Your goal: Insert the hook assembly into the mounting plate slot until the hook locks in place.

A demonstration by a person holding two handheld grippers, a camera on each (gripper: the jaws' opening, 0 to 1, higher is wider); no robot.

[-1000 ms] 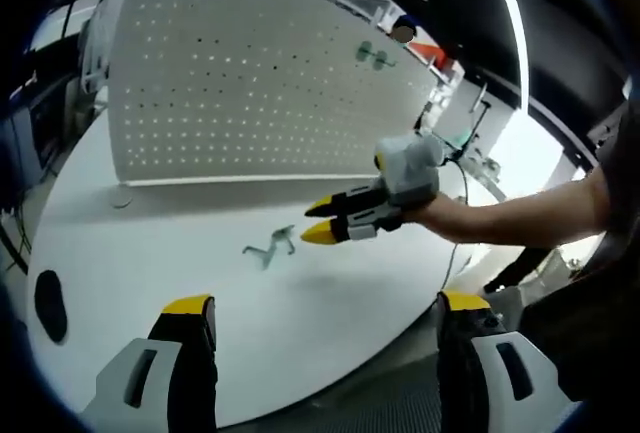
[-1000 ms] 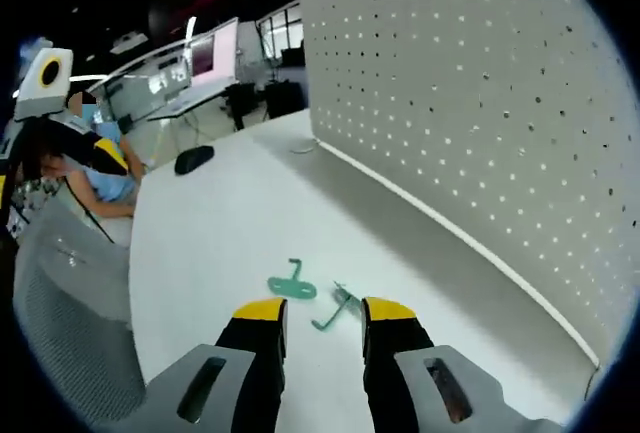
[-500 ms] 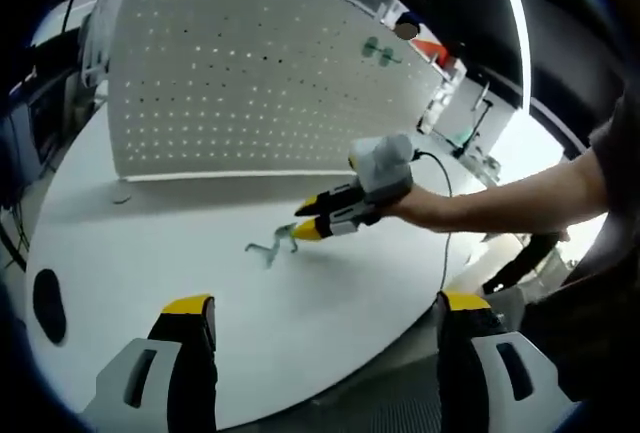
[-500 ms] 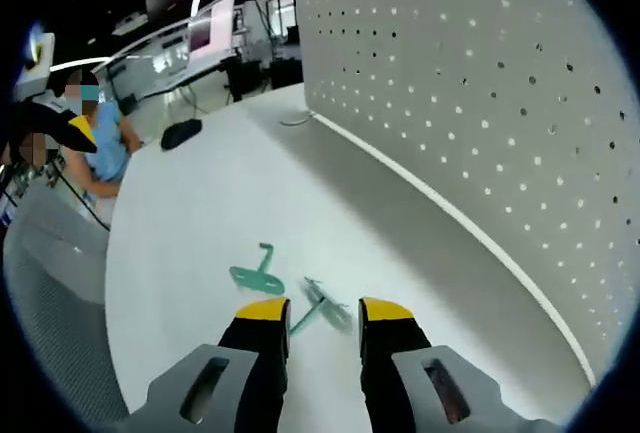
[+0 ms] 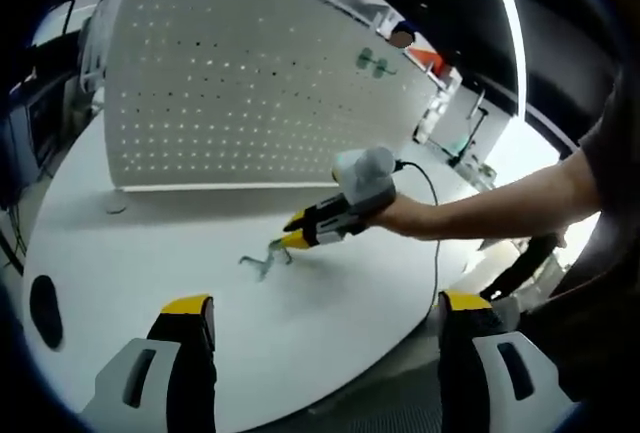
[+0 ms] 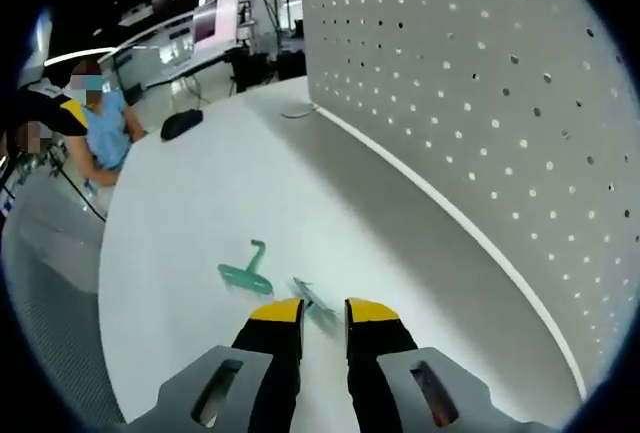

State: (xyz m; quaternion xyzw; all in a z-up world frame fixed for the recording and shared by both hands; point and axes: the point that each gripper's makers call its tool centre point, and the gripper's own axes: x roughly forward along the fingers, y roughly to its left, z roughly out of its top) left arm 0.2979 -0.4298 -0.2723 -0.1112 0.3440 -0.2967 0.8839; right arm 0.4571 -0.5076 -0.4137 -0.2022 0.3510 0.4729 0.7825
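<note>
A thin green hook [image 6: 312,296] lies on the white table [image 6: 200,213], its near end between my right gripper's [image 6: 324,313] yellow-tipped jaws. The jaws stand a narrow gap apart, and I cannot tell whether they touch the hook. A flat green plate piece [image 6: 245,275] lies just left of it. The big white pegboard [image 6: 470,83] stands upright along the right. In the left gripper view the right gripper [image 5: 290,241] is held by a hand, tips down at the green pieces [image 5: 258,263]. My left gripper [image 5: 325,303] is wide open at the table's near edge, holding nothing.
Two green hooks [image 5: 372,61] hang high on the pegboard [image 5: 250,83]. A black mouse [image 5: 45,305] lies on the table's left side, and it is also the black mouse [image 6: 180,125] at the far end. A seated person [image 6: 95,123] is beyond the table edge.
My right gripper has come down and forward over the hook, and its jaws have narrowed around it. The left gripper has stayed wide open in place.
</note>
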